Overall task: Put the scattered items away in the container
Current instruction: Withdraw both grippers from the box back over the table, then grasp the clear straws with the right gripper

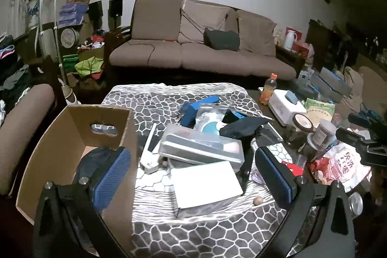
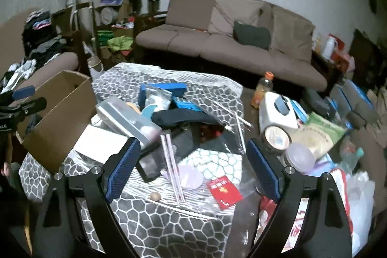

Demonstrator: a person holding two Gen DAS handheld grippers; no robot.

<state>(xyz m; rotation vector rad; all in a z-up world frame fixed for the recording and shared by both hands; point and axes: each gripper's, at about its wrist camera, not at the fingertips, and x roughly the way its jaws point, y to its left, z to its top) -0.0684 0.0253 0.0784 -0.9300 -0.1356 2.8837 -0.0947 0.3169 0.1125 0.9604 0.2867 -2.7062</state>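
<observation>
The left gripper (image 1: 191, 173) is being held wide open and empty above the white box (image 1: 205, 185) at the lower centre of its view, probably so that the box can be taken next. The cardboard box (image 1: 72, 134), the container, is standing at the lower left, touching the patterned cloth (image 1: 193, 233), with a dark item already inside. The right gripper (image 2: 193, 166) is also being kept open, holding nothing, over the pink chopsticks (image 2: 171, 166) and the red card (image 2: 225, 190) in its lower centre, where small items are waiting

Both wrist views look down, close, sharing the cluttered table (image 1: 193, 229).
</observation>
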